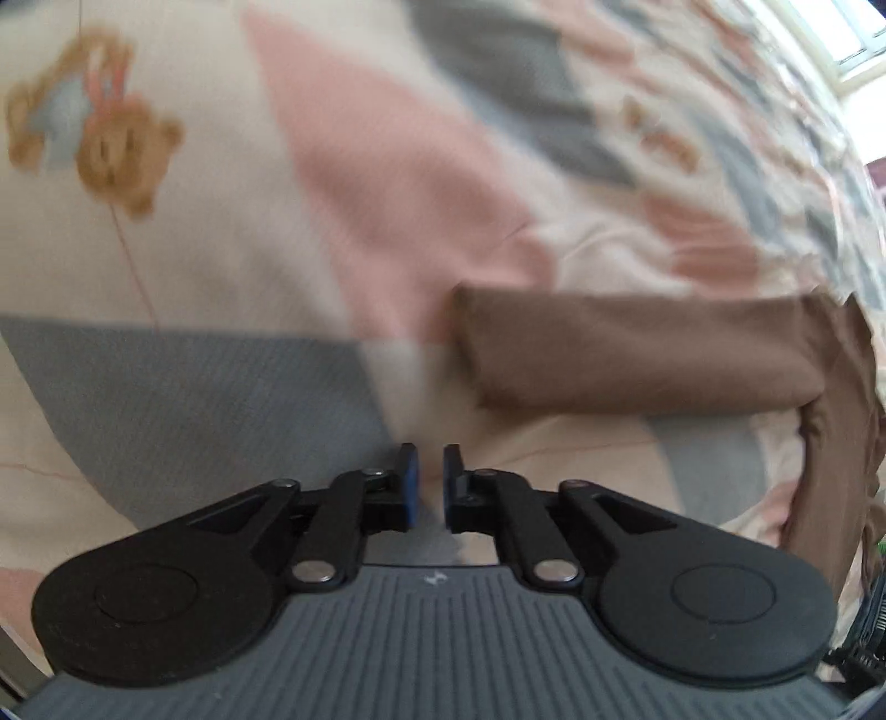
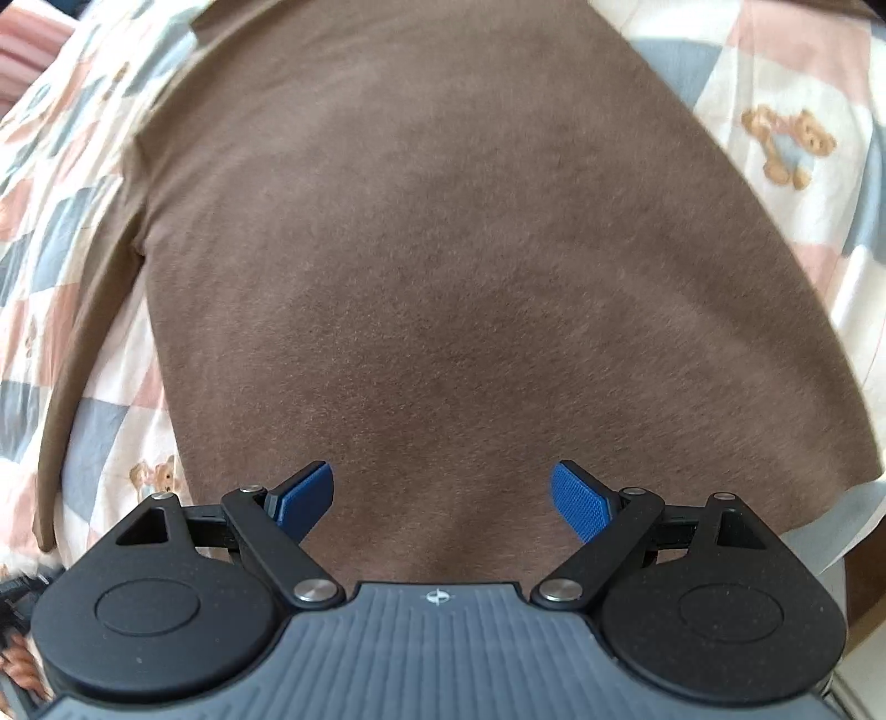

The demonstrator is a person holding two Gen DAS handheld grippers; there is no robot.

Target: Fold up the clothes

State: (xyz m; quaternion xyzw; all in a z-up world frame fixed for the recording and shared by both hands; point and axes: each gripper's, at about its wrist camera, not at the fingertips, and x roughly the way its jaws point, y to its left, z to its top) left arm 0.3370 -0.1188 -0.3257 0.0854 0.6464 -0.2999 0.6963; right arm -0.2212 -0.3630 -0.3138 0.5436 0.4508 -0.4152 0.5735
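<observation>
**Operator:** Brown top (image 2: 443, 266) is what I'm working on. It lies spread flat on the patchwork quilt (image 2: 66, 183), its body filling most of the right wrist view, with one long sleeve (image 2: 94, 310) trailing down its left edge.

**Partner:** Any folds in it?

**Operator:** None that I can see on the body. In the left wrist view a sleeve (image 1: 637, 354) lies stretched out across the quilt toward the left, apart from the body, so I'd judge the folding has barely begun. Sleeves and body are all left to do.

**Partner:** And your grippers?

**Operator:** My right gripper (image 2: 443, 498) is spread wide, holding nothing, hovering over the near part of the top. My left gripper (image 1: 430, 487) has its pads (image 1: 410, 487) drawn almost together with a thin gap between them and no cloth in it. It sits over bare quilt, near the cuff end of that sleeve but short of it.

**Partner:** Anything further out?

**Operator:** Teddy bear prints (image 1: 105, 138) on the quilt, and a bright window (image 1: 853, 33) at the far right. That view is blurred.
</observation>
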